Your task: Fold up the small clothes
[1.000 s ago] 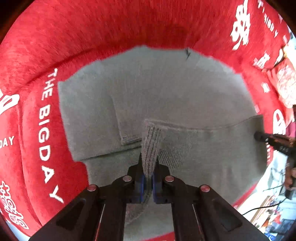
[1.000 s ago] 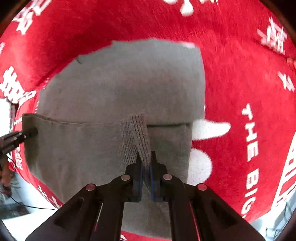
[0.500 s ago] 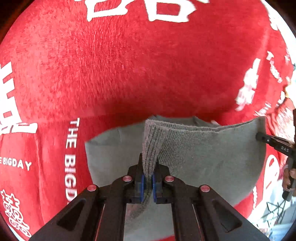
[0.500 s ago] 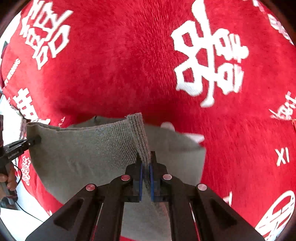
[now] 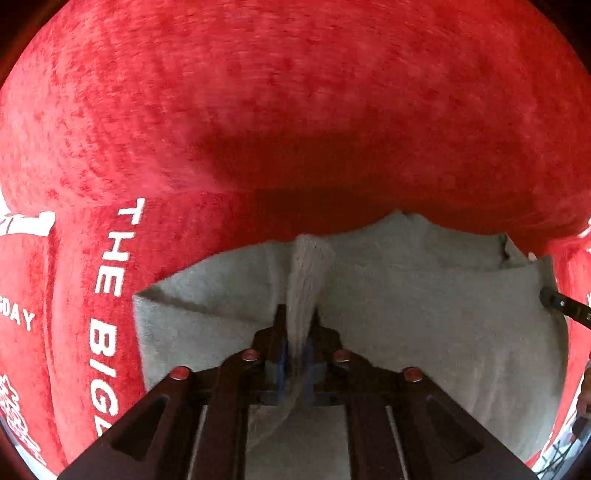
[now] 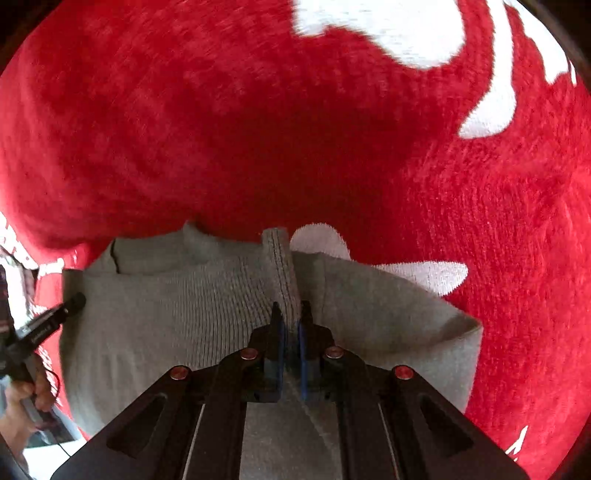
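Note:
A small grey knit garment (image 5: 424, 314) lies on a red plush cloth (image 5: 295, 110). My left gripper (image 5: 297, 317) is shut on the ribbed hem at one corner, held low over the garment's far part. My right gripper (image 6: 290, 314) is shut on the hem at the other corner of the same garment (image 6: 166, 325). The hem edge is stretched between both grippers and folded over toward the neckline (image 6: 192, 236). The other gripper's fingertips show at the right edge of the left wrist view (image 5: 550, 297) and at the left edge of the right wrist view (image 6: 75, 301).
The red cloth carries white lettering "THE BIG DAY" (image 5: 107, 295) and large white characters (image 6: 388, 33). A hand (image 6: 26, 391) holding the other gripper shows at the lower left of the right wrist view, past the cloth's edge.
Both grippers have carried the hem forward over the garment and lowered it. The lower half now covers the upper half, with only the neckline edge showing beyond the hem.

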A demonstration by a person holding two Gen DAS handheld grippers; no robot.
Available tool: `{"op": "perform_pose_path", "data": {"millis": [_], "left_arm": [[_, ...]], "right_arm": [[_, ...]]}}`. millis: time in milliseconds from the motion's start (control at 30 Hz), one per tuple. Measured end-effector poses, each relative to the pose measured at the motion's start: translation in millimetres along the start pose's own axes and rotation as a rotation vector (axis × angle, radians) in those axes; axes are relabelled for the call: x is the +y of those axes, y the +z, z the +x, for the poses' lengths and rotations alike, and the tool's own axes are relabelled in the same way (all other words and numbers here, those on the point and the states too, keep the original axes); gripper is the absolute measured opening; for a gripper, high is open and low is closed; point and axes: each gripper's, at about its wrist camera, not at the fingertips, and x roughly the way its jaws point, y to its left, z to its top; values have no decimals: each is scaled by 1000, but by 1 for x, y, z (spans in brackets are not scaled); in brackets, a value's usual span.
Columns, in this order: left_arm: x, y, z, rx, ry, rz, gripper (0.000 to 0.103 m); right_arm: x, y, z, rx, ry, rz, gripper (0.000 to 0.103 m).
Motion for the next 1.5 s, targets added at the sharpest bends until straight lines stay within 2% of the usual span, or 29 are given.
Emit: {"op": "perform_pose_path", "data": {"millis": [33,67,100,133,167,233,400,500,600,767,833,900,967,1133,1300,1400,1500], "left_arm": [[6,2,-1,-6,44,-9,40],[14,4,-4,-20,110,-24,63],[22,5,-7,-31,145,-41,66],[31,6,-9,-29,154,-62,66],[42,6,-11,-13,155,-90,66],[57,4,-17,1,190,-114,66],[77,-23,-50,22,141,-156,66],[74,-52,-68,34,100,-181,66],[56,-86,-69,58,91,-195,66],[51,-139,-50,129,146,-210,66],[54,-153,-47,142,143,-232,68],[62,-161,-49,136,123,-262,74],[70,-168,-51,141,114,-270,74],[80,-175,-66,142,102,-234,74],[88,-171,-83,115,101,-147,74],[95,-166,-93,108,87,-114,74],[112,-162,-87,133,112,-96,75]], "right_arm": [[-2,1,-1,0,2,15,5],[-4,2,-1,1,0,26,6],[-5,2,-2,4,-6,33,6],[-6,3,-4,1,-29,42,8],[-7,6,-6,-7,-53,46,17],[-9,5,-14,-21,-110,65,28],[-2,-19,-40,-13,-50,50,28],[13,-55,-55,19,3,-10,28],[25,-86,-58,68,45,-41,26],[36,-123,-38,160,9,-89,26],[31,-137,-30,182,-16,-95,23],[29,-143,-35,182,-15,-96,23],[31,-145,-37,189,-34,-93,23],[24,-151,-52,176,-37,31,24],[67,-149,-59,142,11,71,26],[115,-141,-52,130,54,40,26],[163,-134,-32,141,113,17,26]]}}
